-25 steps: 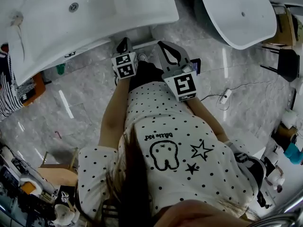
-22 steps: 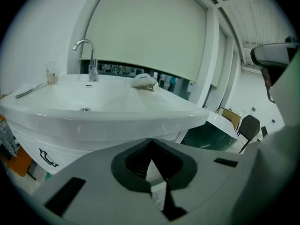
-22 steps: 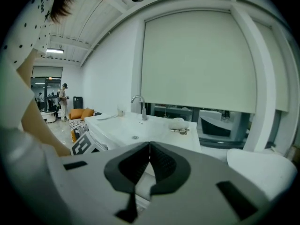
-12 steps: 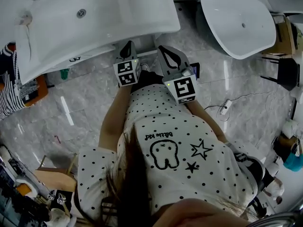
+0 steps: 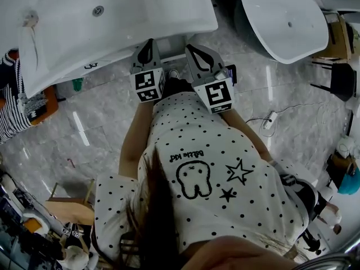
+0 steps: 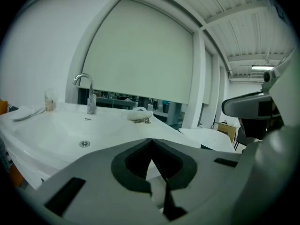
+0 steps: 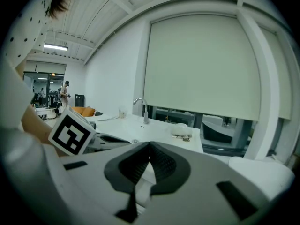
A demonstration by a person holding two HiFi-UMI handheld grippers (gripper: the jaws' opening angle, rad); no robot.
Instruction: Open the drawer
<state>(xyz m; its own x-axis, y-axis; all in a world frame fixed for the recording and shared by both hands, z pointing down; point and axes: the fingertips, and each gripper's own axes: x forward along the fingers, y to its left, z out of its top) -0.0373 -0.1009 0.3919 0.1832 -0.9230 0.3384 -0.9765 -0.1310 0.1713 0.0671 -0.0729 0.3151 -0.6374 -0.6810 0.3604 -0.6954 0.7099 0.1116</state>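
Left gripper (image 6: 151, 140) and right gripper (image 7: 150, 145) are both clenched and empty, at the sink's (image 5: 112, 16) front edge. The drawer (image 5: 112, 59) lies beneath, mostly hidden. Risk: closed jaws cannot take it and may strike the rim.

1. Shirt (image 5: 197, 207), chest print (image 5: 188, 157): small dark lettering, seemingly "little kid", first letter unsure; a tooth outline and two stars below it.
2. Left gripper (image 5: 148, 43) and right gripper (image 5: 189, 48), cubes: square black-and-white markers, no letters.
3. Sink (image 5: 129, 16), front edge: small dark mark, too small to read.
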